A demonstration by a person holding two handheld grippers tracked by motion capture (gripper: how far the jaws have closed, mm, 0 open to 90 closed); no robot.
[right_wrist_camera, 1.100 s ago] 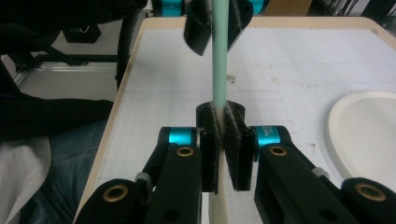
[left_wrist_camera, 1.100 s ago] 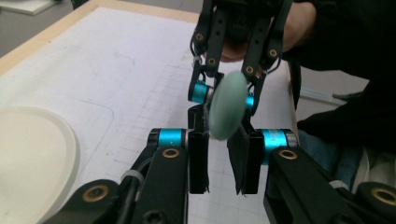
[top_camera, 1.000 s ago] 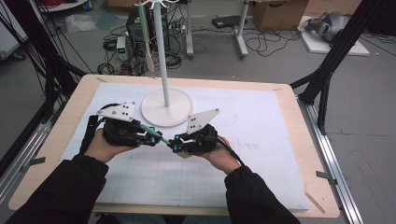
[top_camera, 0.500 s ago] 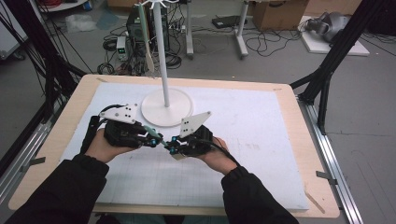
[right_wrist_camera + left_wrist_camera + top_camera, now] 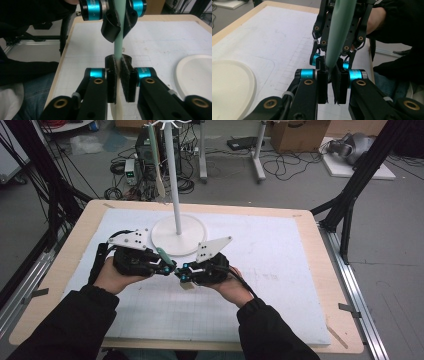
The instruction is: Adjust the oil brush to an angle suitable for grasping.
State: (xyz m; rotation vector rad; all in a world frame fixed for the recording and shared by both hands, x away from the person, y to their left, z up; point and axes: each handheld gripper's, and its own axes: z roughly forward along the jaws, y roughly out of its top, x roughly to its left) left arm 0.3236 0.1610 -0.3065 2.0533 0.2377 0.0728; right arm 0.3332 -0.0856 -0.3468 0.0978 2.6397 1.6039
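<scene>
A slim utensil with a pale green handle (image 5: 163, 255) and a cream end (image 5: 187, 286) is held between both grippers just above the white mat. My left gripper (image 5: 170, 269) is shut on the green handle (image 5: 339, 30). My right gripper (image 5: 181, 274) faces it tip to tip. Its pads grip the same handle (image 5: 118, 47), with the cream end (image 5: 116, 110) running back under its jaws. The right jaws have just been opening slightly, and the handle is still between them. In the right gripper view the left gripper (image 5: 119, 25) shows beyond, pinching the handle.
A white stand with a round base (image 5: 179, 235) and a tall pole (image 5: 173, 175) rises just behind the grippers; another utensil (image 5: 160, 182) hangs from its top. The white mat (image 5: 280, 270) lies on a wooden table (image 5: 75, 240). Cables and boxes lie on the floor beyond.
</scene>
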